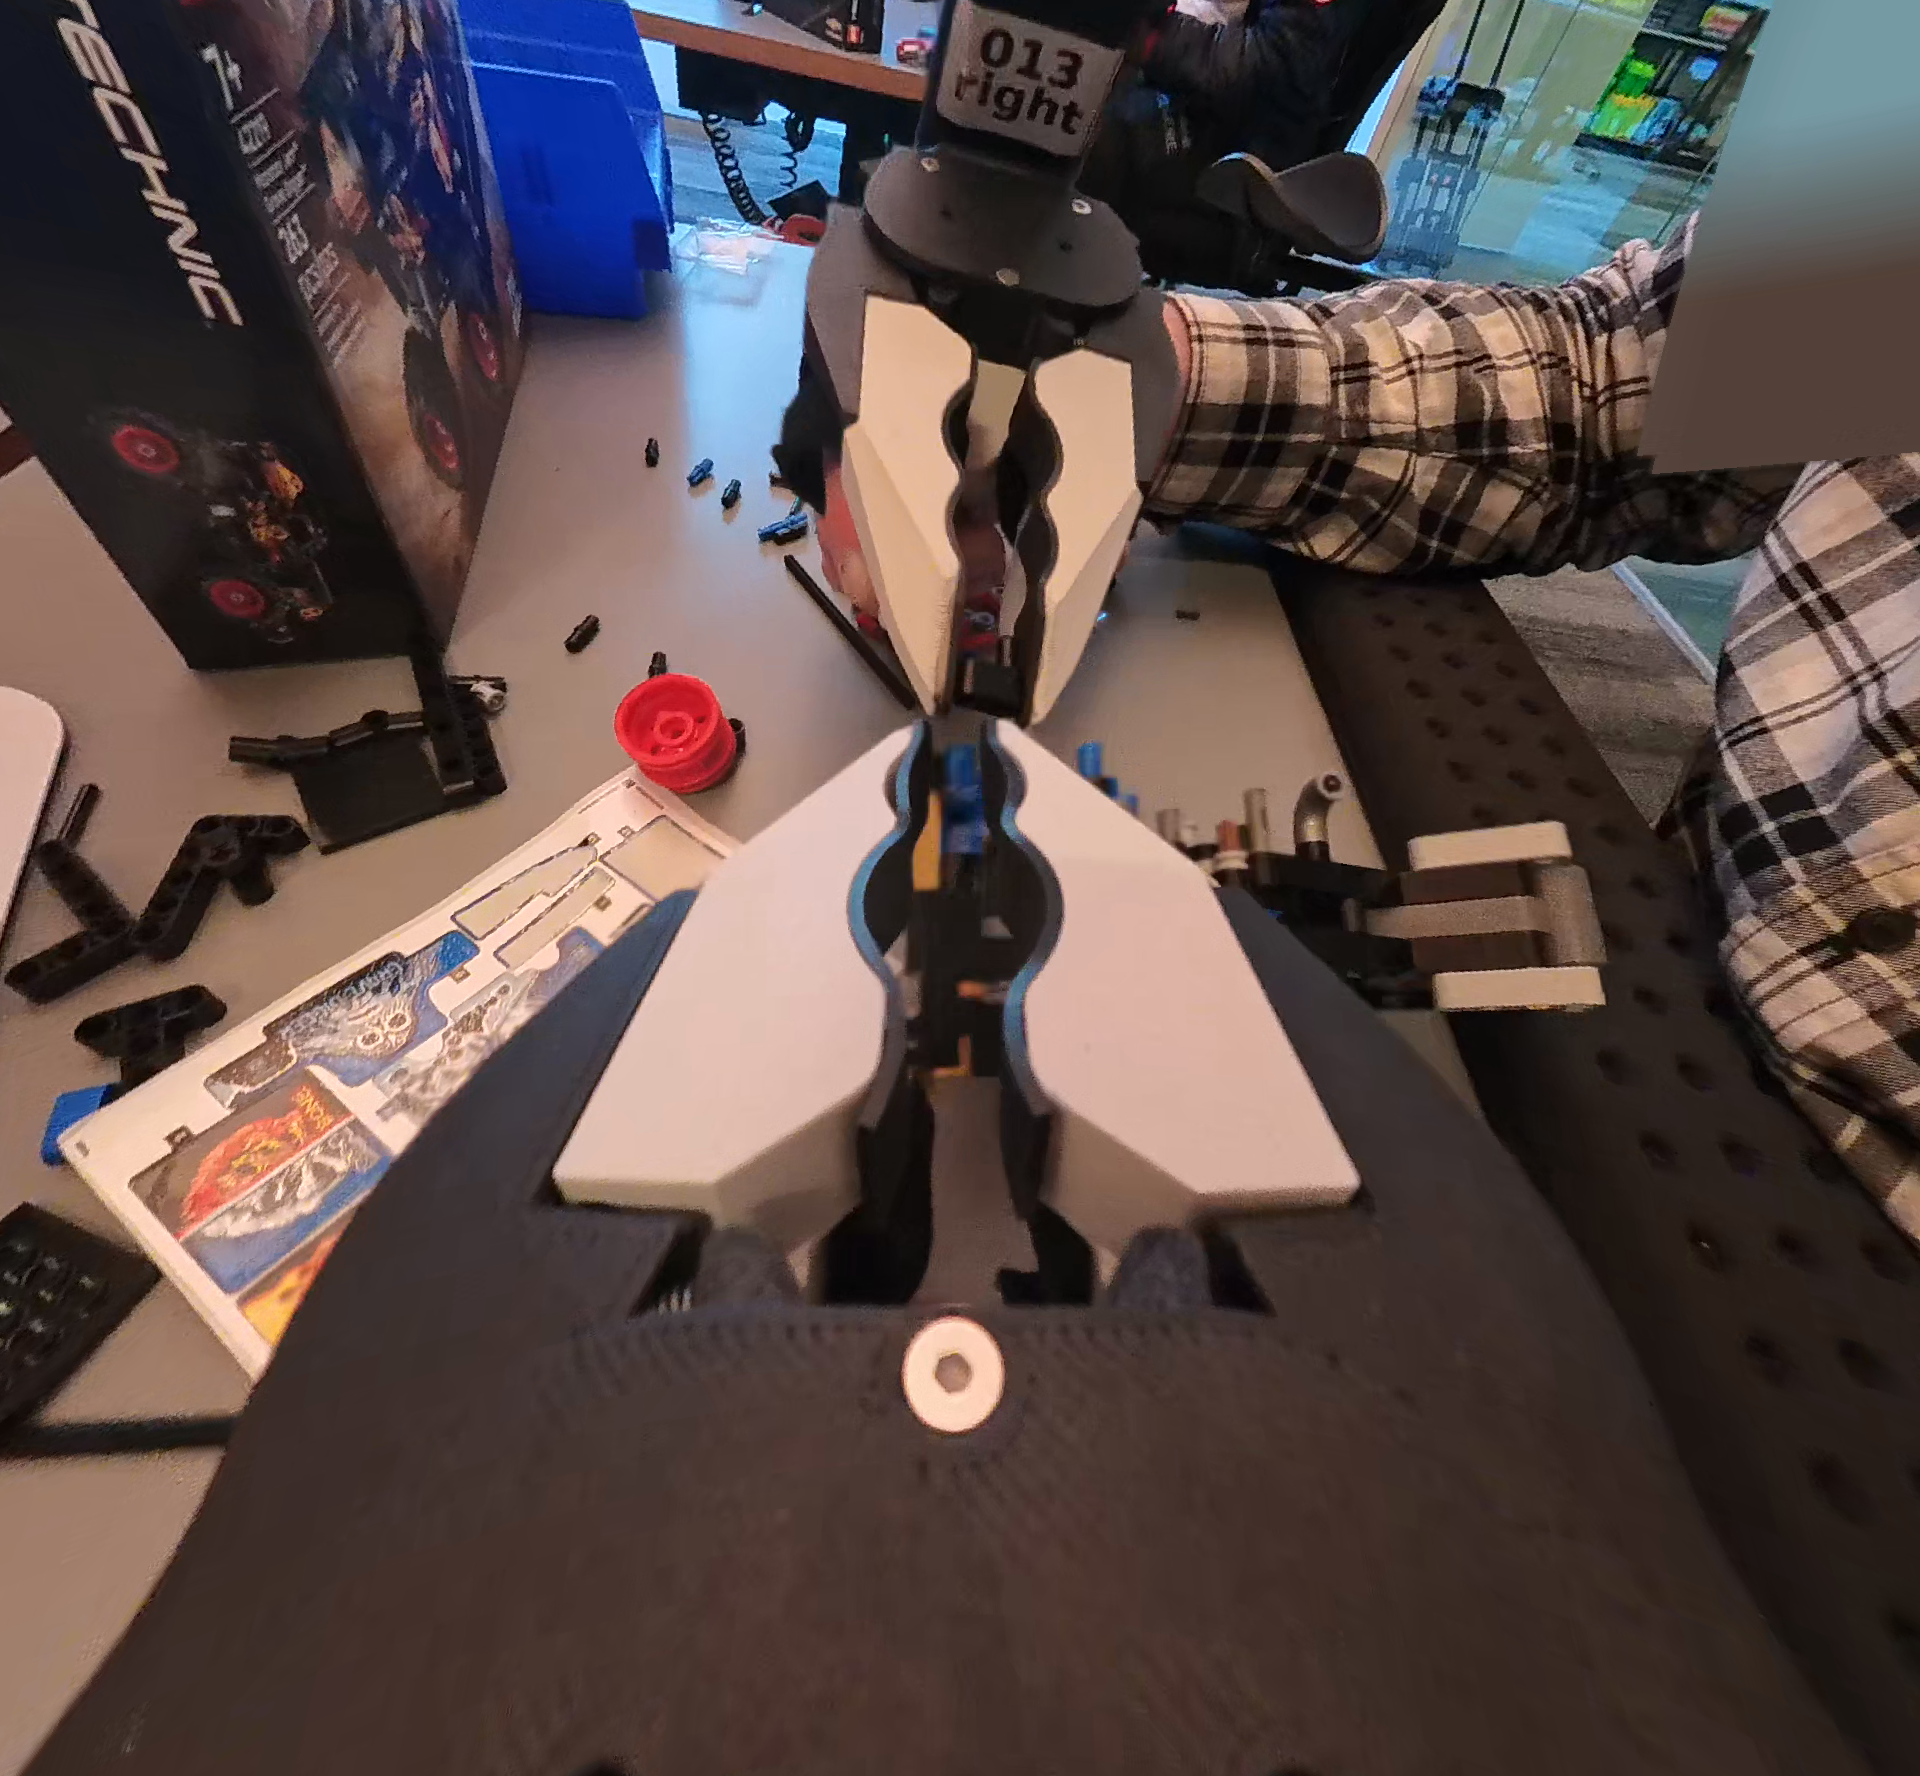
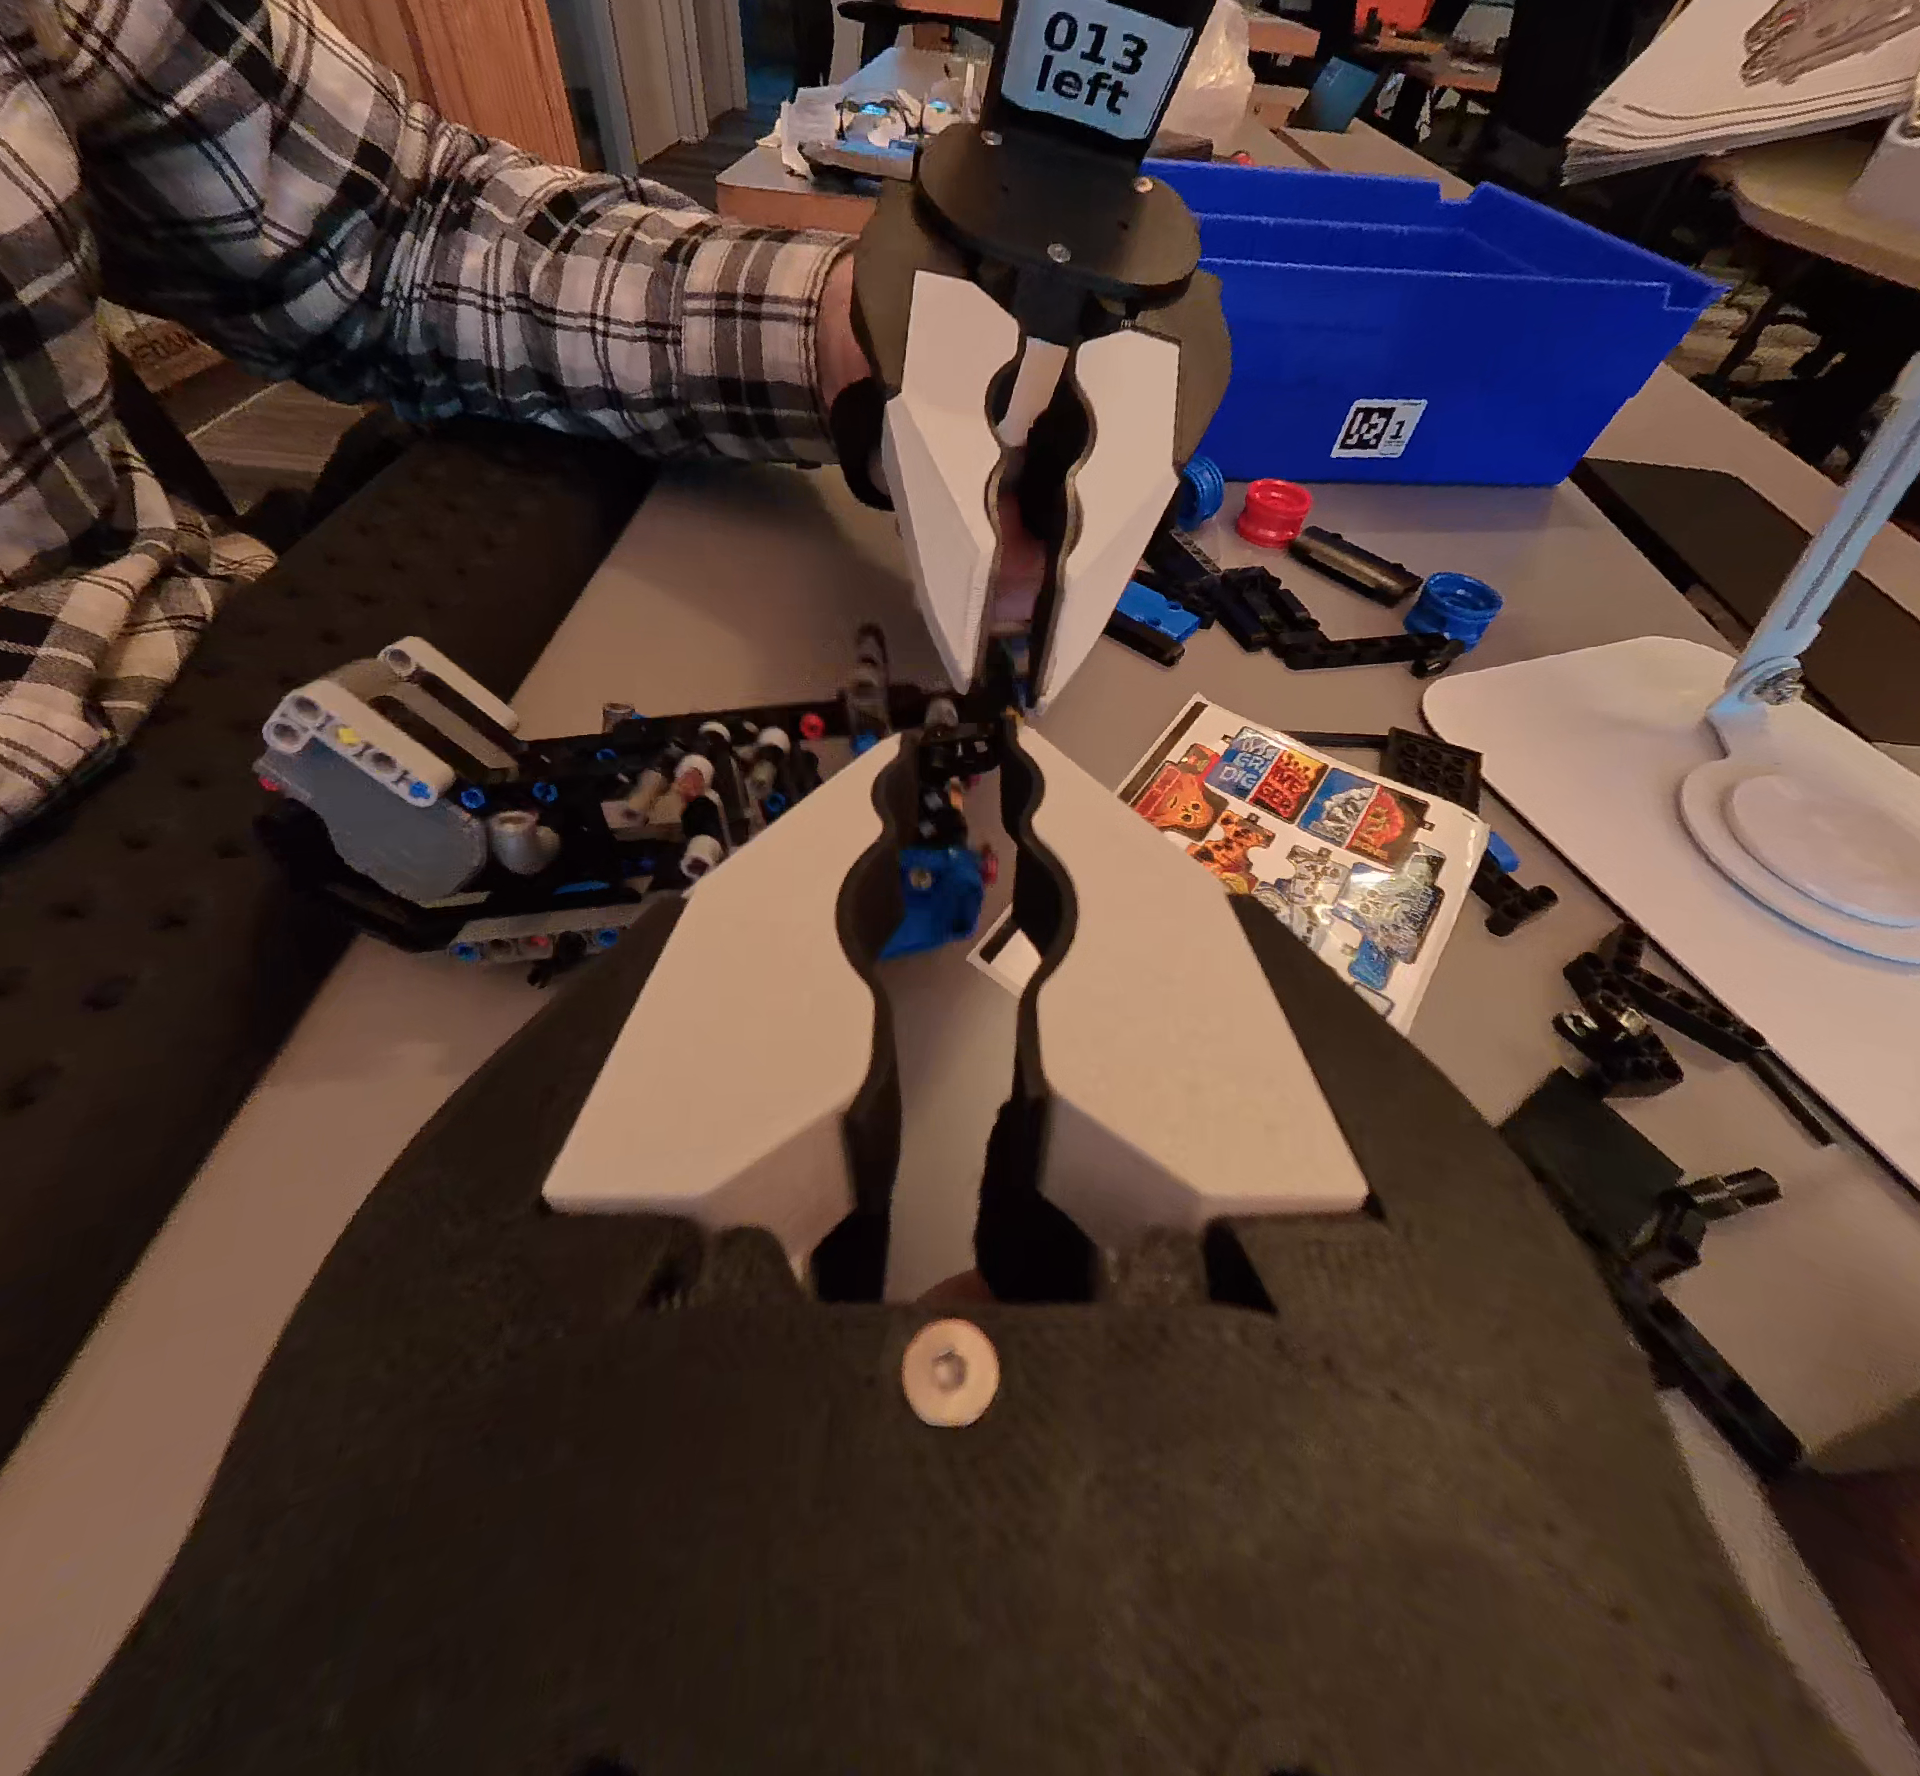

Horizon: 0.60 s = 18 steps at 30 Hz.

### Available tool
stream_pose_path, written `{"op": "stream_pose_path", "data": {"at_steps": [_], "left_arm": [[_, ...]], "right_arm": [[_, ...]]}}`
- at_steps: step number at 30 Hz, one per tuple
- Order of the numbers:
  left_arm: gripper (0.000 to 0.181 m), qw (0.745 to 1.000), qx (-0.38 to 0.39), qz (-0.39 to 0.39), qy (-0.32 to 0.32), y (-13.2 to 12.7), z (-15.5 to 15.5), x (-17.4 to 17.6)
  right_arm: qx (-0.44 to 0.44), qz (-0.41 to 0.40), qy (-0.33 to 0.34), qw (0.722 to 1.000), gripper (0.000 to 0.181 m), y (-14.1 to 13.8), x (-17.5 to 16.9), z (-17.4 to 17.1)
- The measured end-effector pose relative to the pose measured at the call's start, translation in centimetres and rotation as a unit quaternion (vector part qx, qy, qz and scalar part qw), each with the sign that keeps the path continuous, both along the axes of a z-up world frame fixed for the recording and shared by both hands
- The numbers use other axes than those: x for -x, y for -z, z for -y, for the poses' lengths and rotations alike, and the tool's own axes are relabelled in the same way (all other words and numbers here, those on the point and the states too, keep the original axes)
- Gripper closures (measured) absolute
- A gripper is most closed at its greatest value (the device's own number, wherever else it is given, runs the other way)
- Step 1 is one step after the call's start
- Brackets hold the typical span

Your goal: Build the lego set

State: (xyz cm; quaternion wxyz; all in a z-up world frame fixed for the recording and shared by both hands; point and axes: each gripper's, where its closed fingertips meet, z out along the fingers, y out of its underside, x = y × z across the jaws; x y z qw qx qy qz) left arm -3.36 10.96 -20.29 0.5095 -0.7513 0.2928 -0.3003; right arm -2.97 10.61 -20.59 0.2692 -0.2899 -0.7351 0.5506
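My left gripper (image 1: 956, 739) is shut on a small black, blue and yellow Lego sub-assembly (image 1: 961, 796). My right gripper (image 1: 982, 703) comes in from above and meets it tip to tip, shut on a small black piece (image 1: 987, 682). In the right wrist view my right gripper (image 2: 961, 739) holds the black piece (image 2: 951, 755) against the left gripper (image 2: 1003, 687). Both are held above the table. The partly built chassis (image 2: 520, 812), black with a grey and white end, lies on the table at the left; it also shows in the left wrist view (image 1: 1455, 905).
A sticker sheet (image 1: 364, 1051) (image 2: 1309, 833) lies under the grippers. A red wheel hub (image 1: 675, 724), black beams (image 1: 156, 895) and small pins are scattered about. The set's box (image 1: 208, 272) and a blue bin (image 2: 1455, 324) stand behind. A white lamp base (image 2: 1662, 770) is at the right. Less than 4 cm separates the two grippers' tips. My right tips are roughly 11 cm from the red wheel hub (image 1: 675, 724).
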Motion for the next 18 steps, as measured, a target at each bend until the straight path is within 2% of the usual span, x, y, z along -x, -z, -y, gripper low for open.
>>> {"op": "stream_pose_path", "data": {"at_steps": [3, 8, 13, 16, 18], "left_arm": [[0.177, 1.000, 0.007, -0.011, -0.009, 0.3, 0.5, 0.7], [0.181, 0.997, 0.041, -0.052, -0.038, 2.4, 1.2, 2.3], [0.171, 0.994, 0.059, -0.068, -0.065, 2.8, 1.3, 3.2], [0.163, 0.990, 0.083, -0.089, -0.071, 3.9, 1.1, 3.4], [0.157, 0.988, 0.103, -0.095, -0.068, 4.7, 1.1, 3.3]], "right_arm": [[-0.006, 0.002, 0.000, 1.000, 0.168, 0.1, 0.2, 0.3], [-0.008, 0.019, 0.017, 1.000, 0.168, 0.6, 0.4, -0.5], [-0.027, 0.054, 0.058, 0.997, 0.168, 1.0, -0.1, -3.1], [-0.068, 0.100, 0.088, 0.989, 0.168, 2.7, -0.6, -4.7], [-0.094, 0.128, 0.082, 0.984, 0.168, 3.9, -1.1, -4.6]]}}
